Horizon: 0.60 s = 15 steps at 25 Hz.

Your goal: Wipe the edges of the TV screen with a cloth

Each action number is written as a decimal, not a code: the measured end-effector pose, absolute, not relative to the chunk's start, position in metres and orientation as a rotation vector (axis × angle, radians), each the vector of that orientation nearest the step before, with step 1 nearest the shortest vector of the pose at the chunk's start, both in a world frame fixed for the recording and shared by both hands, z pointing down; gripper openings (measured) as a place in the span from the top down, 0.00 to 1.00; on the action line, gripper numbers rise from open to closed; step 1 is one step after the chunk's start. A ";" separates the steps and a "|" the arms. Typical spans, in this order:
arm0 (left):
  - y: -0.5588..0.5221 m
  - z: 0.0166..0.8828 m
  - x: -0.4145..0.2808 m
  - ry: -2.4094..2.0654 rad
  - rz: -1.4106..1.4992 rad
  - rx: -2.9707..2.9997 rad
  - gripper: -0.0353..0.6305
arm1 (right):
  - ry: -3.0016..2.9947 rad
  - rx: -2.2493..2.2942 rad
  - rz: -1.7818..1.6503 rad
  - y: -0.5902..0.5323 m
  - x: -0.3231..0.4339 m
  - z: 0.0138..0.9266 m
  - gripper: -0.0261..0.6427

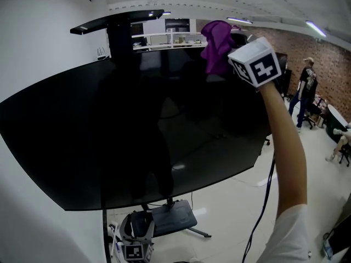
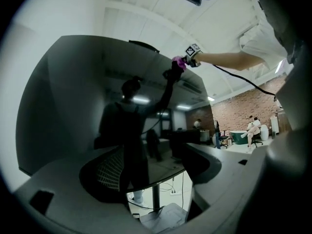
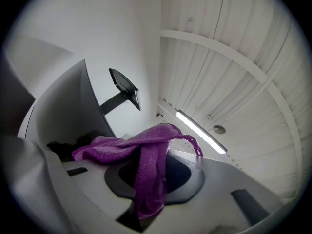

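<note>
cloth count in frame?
1. A purple cloth, clamped in the right gripper, up at the top edge of the TV. The left gripper is open and holds nothing. No other cloth shows.

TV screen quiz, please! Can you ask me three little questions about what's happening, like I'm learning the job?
1. Which edge of the TV screen is the purple cloth at? A. top B. bottom C. left side
2. True or false: the left gripper grips the purple cloth.
3. Fill in: the right gripper has its jaws shut on the ___.
Key: 1 A; 2 false; 3 purple cloth.
</note>
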<state>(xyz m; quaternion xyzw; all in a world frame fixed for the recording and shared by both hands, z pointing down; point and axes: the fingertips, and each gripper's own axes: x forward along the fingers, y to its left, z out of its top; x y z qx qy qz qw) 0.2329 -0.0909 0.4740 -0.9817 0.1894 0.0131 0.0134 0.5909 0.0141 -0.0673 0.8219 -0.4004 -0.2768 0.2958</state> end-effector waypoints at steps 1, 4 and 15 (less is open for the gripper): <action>-0.088 0.474 0.240 0.579 0.041 -3.062 0.43 | -1.033 2.202 -0.716 0.028 0.606 -0.067 0.81; -0.077 0.473 0.260 0.564 0.052 -3.073 0.43 | -0.920 2.233 -0.648 0.071 0.654 -0.067 0.81; -0.036 0.483 0.325 0.526 0.060 -3.088 0.43 | -0.750 2.374 -0.486 0.198 0.795 -0.062 0.82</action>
